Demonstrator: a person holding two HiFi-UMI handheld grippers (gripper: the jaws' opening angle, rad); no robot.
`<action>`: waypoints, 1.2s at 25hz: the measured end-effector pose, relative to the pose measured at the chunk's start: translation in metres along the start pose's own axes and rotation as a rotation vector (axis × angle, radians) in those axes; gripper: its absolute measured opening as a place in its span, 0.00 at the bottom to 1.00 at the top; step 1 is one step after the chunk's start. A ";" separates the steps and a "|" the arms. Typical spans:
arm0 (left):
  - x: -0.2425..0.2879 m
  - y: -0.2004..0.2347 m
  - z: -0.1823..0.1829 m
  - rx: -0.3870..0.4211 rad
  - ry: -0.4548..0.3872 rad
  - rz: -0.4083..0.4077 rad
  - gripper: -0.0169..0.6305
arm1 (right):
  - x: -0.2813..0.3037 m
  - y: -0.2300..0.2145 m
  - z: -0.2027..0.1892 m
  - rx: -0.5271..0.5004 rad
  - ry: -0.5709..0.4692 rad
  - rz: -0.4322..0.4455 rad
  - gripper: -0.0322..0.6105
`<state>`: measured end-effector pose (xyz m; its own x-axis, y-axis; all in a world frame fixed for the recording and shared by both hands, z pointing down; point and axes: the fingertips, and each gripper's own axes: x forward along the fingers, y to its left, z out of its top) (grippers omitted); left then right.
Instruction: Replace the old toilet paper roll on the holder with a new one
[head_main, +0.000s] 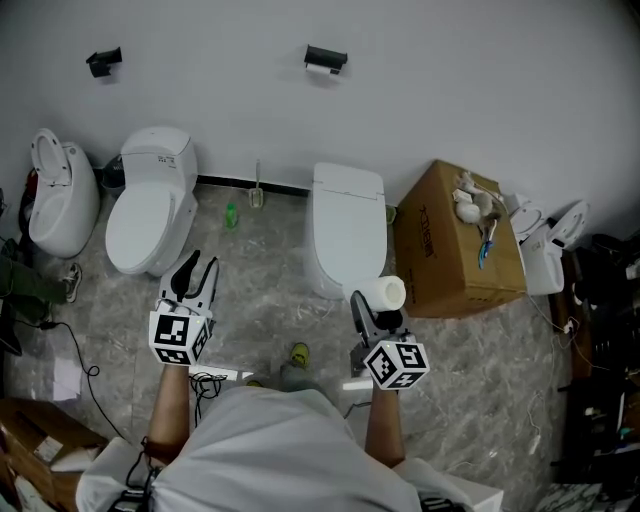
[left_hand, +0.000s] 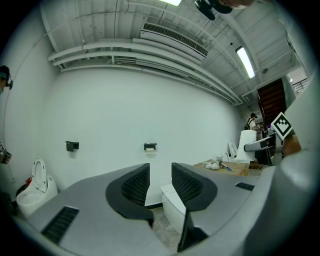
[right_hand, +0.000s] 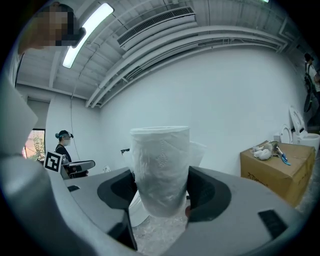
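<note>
A: While the right gripper (right_hand: 161, 194) clamps the roll (right_hand: 160, 160), what does the left gripper (left_hand: 160, 181) hold?

B: Nothing, its jaws stand apart. Both hover above the floor; the holder (head_main: 325, 58) is on the far wall.

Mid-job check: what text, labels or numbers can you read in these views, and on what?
No text is legible.
Cardboard box: dark print on its side, too blurred to read.
Second toilet from the left: small label on the tank, too small to read.
</note>
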<state>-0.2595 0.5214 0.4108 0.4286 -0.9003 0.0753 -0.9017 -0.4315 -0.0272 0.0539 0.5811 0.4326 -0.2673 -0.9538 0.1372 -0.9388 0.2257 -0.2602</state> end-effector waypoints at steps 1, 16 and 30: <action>0.003 0.000 -0.002 -0.002 0.004 -0.001 0.25 | 0.003 -0.001 0.000 0.001 0.000 0.000 0.51; 0.118 0.016 -0.016 0.028 0.057 0.001 0.25 | 0.111 -0.070 0.005 0.063 0.008 0.022 0.51; 0.312 0.023 -0.006 0.041 0.096 0.012 0.25 | 0.278 -0.182 0.052 0.096 0.029 0.063 0.51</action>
<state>-0.1468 0.2305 0.4399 0.4087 -0.8967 0.1700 -0.9028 -0.4245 -0.0690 0.1615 0.2650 0.4681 -0.3323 -0.9319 0.1454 -0.8954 0.2633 -0.3591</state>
